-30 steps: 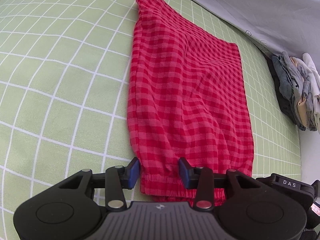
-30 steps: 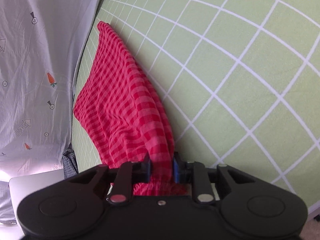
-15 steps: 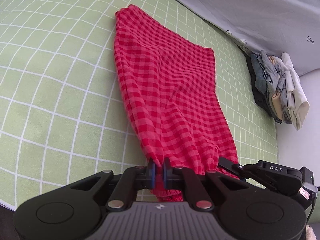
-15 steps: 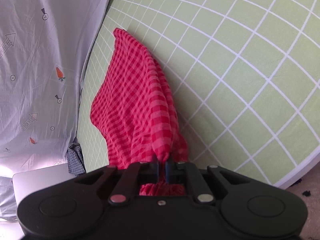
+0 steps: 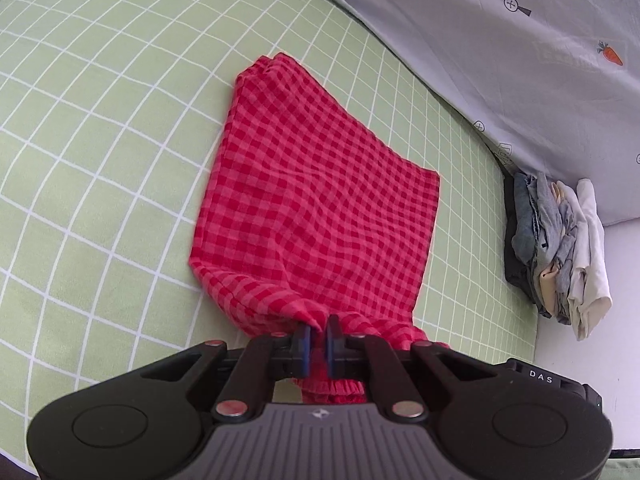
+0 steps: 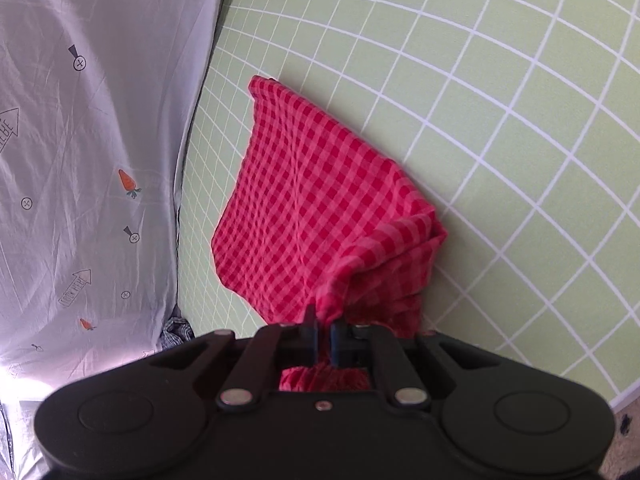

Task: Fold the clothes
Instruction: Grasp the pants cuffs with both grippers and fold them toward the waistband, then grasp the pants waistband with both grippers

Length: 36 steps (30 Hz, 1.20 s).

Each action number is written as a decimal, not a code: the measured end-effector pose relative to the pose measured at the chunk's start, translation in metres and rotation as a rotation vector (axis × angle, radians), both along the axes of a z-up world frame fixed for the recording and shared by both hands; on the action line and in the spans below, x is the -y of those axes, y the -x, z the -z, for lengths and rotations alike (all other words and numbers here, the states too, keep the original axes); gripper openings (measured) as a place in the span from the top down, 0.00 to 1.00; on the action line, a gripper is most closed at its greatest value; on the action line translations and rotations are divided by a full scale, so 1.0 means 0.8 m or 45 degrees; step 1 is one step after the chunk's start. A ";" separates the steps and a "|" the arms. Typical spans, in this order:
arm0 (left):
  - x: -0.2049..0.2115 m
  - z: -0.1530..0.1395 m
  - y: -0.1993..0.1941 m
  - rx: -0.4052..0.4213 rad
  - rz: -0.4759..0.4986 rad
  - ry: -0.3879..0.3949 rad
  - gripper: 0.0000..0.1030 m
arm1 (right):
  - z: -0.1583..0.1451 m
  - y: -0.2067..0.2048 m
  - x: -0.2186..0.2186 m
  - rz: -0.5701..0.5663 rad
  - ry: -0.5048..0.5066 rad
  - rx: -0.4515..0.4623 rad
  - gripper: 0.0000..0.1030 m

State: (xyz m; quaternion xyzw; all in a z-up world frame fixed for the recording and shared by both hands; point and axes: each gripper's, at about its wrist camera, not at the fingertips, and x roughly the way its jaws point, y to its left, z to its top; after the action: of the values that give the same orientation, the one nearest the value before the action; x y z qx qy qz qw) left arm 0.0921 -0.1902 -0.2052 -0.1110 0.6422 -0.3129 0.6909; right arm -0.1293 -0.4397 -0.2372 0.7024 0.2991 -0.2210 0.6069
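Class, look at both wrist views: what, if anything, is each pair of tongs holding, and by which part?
Both hold the red checked garment. The left tongs and right tongs are each shut on its gathered elastic hem, at the near end, lifting it off the green sheet.

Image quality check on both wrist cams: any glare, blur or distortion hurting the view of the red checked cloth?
Left wrist: even soft light, red checked cloth sharp, grid lines on the green sheet bow from fisheye, dark corners. Right wrist: same bowing, blown-out glare low on the grey printed sheet, cloth slightly soft near the right gripper.
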 end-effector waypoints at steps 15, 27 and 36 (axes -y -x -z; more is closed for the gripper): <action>0.085 0.038 -0.125 -0.025 0.011 -0.088 0.92 | 0.029 -0.124 0.093 -0.019 -0.063 -0.071 0.94; 0.109 0.042 -0.190 0.045 -0.022 0.031 0.85 | 0.041 -0.181 0.155 -0.036 -0.048 -0.104 0.61; 0.081 0.012 -0.191 0.308 -0.056 0.043 0.57 | -0.019 -0.198 0.141 -0.382 0.666 -0.212 0.24</action>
State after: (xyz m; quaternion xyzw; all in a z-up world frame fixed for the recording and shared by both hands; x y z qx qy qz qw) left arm 0.2452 -0.2548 -0.2145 -0.0981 0.5464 -0.3194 0.7680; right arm 0.0294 -0.5525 -0.2218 0.4501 0.3809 -0.2552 0.7663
